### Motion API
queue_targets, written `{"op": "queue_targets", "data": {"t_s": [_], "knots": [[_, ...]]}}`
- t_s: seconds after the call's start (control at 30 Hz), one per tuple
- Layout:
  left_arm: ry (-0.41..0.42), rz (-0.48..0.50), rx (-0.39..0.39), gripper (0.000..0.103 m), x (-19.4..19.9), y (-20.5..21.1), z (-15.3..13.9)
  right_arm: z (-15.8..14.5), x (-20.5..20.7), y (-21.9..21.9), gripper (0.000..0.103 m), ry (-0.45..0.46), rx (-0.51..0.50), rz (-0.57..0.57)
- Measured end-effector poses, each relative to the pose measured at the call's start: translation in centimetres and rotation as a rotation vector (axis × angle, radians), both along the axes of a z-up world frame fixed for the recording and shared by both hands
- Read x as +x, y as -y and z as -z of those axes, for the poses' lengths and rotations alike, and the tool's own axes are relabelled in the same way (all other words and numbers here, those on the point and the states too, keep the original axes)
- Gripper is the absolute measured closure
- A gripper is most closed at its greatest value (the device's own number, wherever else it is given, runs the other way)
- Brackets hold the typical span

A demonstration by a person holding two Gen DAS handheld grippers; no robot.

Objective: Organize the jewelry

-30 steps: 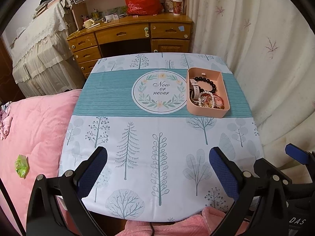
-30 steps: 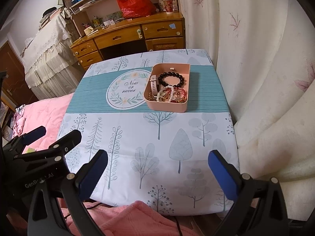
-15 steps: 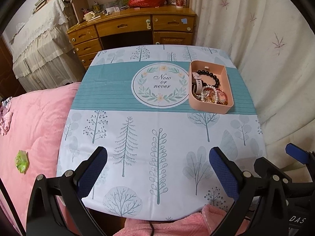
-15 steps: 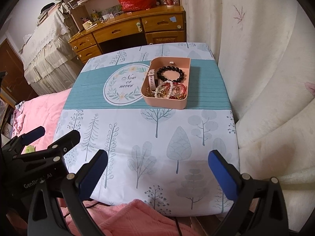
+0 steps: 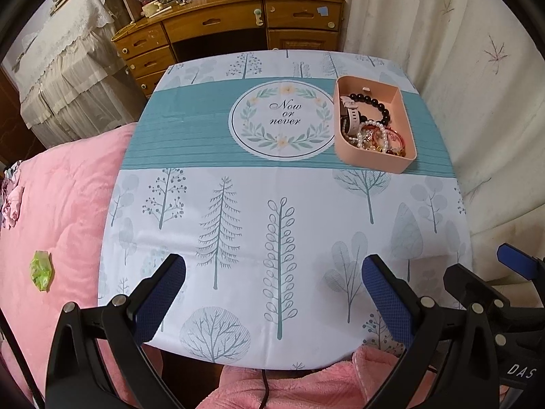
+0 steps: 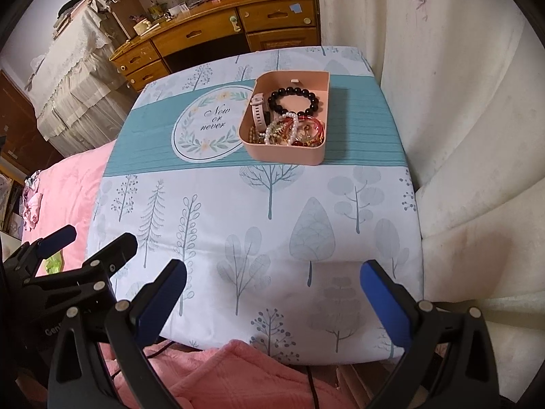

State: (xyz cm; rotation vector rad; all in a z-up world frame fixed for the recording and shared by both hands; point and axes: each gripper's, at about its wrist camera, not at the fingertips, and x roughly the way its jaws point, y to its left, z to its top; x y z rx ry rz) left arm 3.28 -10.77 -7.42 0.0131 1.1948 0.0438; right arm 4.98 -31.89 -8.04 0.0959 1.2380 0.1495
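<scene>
A pink tray (image 5: pixel 373 160) sits at the far right of the table (image 5: pixel 238 211); it also shows in the right wrist view (image 6: pixel 282 155). It holds a black bead bracelet (image 6: pixel 294 99), a pink watch (image 6: pixel 257 110), a pearl bracelet (image 5: pixel 374 134) and several red and gold pieces (image 6: pixel 308 133). My left gripper (image 5: pixel 272 272) is open and empty over the near edge, well short of the tray. My right gripper (image 6: pixel 272 279) is open and empty, also over the near edge. The left gripper shows in the right wrist view (image 6: pixel 85 252).
A pink quilt (image 5: pixel 58 204) lies left of the table with a green wrapper (image 5: pixel 41 270) on it. A wooden desk (image 5: pixel 231 24) stands behind. A cream curtain (image 6: pixel 460 102) hangs close on the right. Pink cloth (image 6: pixel 238 371) lies below the near edge.
Both grippers have tilted and moved forward a little, so the table and tray sit lower and closer in view. Both stay open and empty.
</scene>
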Motion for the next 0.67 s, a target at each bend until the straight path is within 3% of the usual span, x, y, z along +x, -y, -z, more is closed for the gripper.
{"op": "queue_targets", "data": {"t_s": [0.5, 0.67], "knots": [[-0.047, 0.046, -0.023, 0.001, 1.9, -2.4, 0.7, 0.5, 1.1, -2.0, 0.001, -0.036, -0.035, 0.057], [-0.101, 0.065, -0.044, 0.001, 2.2, -3.5, 2.1, 1.3, 1.5, -1.2, 0.001, -0.082, -0.066, 0.166]]}}
